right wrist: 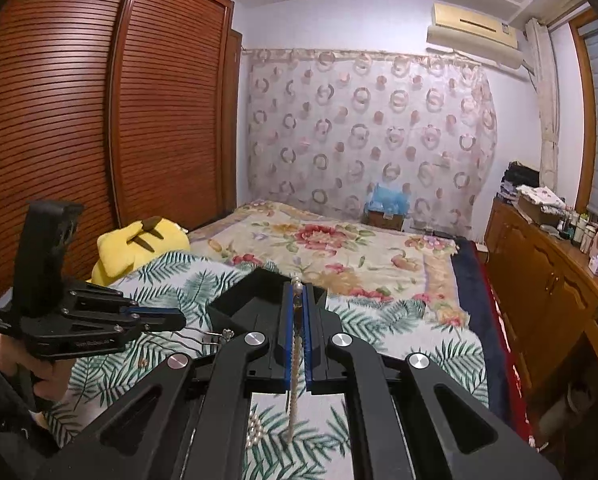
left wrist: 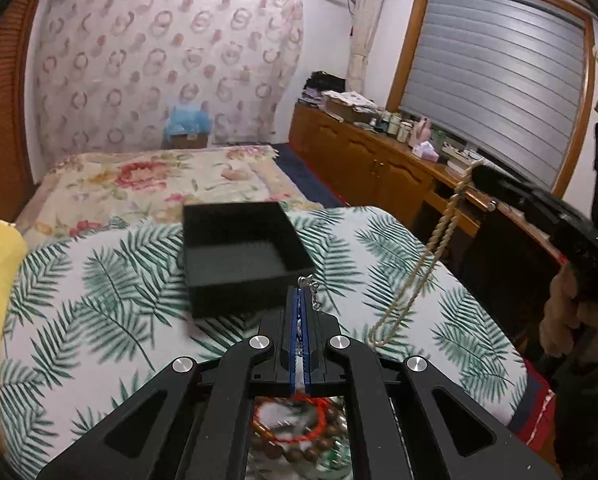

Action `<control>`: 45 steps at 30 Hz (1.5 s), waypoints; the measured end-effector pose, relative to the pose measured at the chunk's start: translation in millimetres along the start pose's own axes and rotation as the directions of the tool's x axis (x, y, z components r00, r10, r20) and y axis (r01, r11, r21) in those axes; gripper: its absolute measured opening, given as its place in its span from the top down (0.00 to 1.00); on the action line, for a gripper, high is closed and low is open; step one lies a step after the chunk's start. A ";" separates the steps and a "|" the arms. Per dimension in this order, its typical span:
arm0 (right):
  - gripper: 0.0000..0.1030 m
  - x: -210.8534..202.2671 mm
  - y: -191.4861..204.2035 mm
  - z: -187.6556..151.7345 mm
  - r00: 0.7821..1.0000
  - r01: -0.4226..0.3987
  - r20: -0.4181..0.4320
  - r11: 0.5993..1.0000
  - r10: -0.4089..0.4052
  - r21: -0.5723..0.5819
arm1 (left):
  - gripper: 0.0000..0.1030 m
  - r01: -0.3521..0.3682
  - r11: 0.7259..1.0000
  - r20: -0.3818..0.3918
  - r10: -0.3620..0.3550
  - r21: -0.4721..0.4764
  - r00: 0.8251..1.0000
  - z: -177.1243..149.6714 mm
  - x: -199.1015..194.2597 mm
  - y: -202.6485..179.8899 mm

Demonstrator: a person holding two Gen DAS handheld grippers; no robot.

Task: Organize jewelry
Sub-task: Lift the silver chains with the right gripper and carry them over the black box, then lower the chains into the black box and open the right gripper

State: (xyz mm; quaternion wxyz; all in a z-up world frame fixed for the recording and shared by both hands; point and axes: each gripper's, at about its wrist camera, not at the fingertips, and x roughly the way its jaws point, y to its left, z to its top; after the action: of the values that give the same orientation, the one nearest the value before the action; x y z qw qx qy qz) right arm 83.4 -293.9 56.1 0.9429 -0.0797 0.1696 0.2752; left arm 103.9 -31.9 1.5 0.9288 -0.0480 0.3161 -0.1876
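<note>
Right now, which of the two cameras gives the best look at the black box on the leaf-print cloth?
The left wrist view: the black box sits centred, its open top and dark inside visible. In the right wrist view, only a corner of the box shows behind the right gripper's fingers.

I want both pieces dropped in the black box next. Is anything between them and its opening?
Nothing visible blocks it. The black box lies open-topped, just ahead of the left tool and its silver chain. The pearl necklace hangs free from the right tool.
</note>
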 end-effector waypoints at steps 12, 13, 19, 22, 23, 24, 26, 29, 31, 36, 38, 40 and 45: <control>0.95 22.7 -2.2 46.6 0.999 0.009 0.043 0.999 -0.008 -0.033 | 0.99 -0.071 0.997 0.047 0.072 -0.014 0.996 41.5 14.4 28.9; 0.95 25.3 -2.3 50.9 0.999 0.010 0.046 0.999 -0.008 -0.039 | 0.99 -0.074 0.997 0.051 0.075 -0.018 0.996 44.1 16.6 31.0; 0.95 44.0 -4.4 65.4 0.999 0.021 0.045 0.998 -0.018 -0.062 | 0.99 -0.080 0.996 0.049 0.082 -0.039 0.995 56.4 37.0 42.3; 0.95 54.7 -6.5 68.7 0.999 0.027 0.037 0.998 -0.024 -0.059 | 0.99 -0.073 0.996 0.030 0.075 -0.052 0.997 58.8 51.2 46.9; 0.95 59.1 -6.1 68.9 0.999 0.028 0.033 0.998 -0.026 -0.059 | 0.99 -0.070 0.996 0.022 0.071 -0.056 0.997 57.1 56.4 48.0; 0.95 63.6 -6.5 68.5 0.999 0.027 0.029 0.998 -0.026 -0.058 | 0.99 -0.069 0.996 0.014 0.069 -0.057 0.997 56.1 61.3 48.5; 0.95 71.9 -5.4 68.5 1.000 0.021 0.019 0.998 -0.020 -0.053 | 0.99 -0.069 0.996 -0.002 0.069 -0.062 0.998 54.8 70.9 50.1; 0.95 82.7 -4.7 69.0 1.000 0.013 0.006 0.999 -0.013 -0.045 | 0.99 -0.063 0.995 -0.028 0.061 -0.081 0.998 51.3 85.0 53.8; 0.95 87.3 -3.9 70.3 1.000 0.009 0.001 0.999 -0.009 -0.044 | 0.99 -0.056 0.994 -0.047 0.051 -0.091 0.998 48.1 95.0 55.3; 0.95 94.2 1.3 80.7 1.000 0.003 0.006 0.998 -0.003 -0.055 | 0.99 -0.054 0.994 -0.088 0.046 -0.094 0.995 43.3 108.8 54.4; 0.95 95.6 5.7 84.2 1.000 0.001 0.012 0.998 -0.001 -0.065 | 0.99 -0.060 0.994 -0.088 0.052 -0.090 0.995 44.2 107.5 53.6; 0.95 97.2 10.5 84.5 1.000 0.001 0.012 0.997 0.000 -0.074 | 0.98 -0.069 0.994 -0.082 0.062 -0.088 0.995 45.3 101.9 54.7; 0.95 108.0 15.5 76.9 1.000 -0.004 -0.011 0.997 0.003 -0.078 | 0.80 -0.093 0.993 -0.061 0.089 -0.070 0.994 46.4 86.0 58.1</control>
State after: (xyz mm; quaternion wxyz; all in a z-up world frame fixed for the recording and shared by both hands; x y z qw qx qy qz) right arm 181.6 -209.1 87.4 0.9377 -0.1175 0.1643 0.2826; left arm 213.2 -12.1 -22.6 0.9245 -0.0621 0.3512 -0.1345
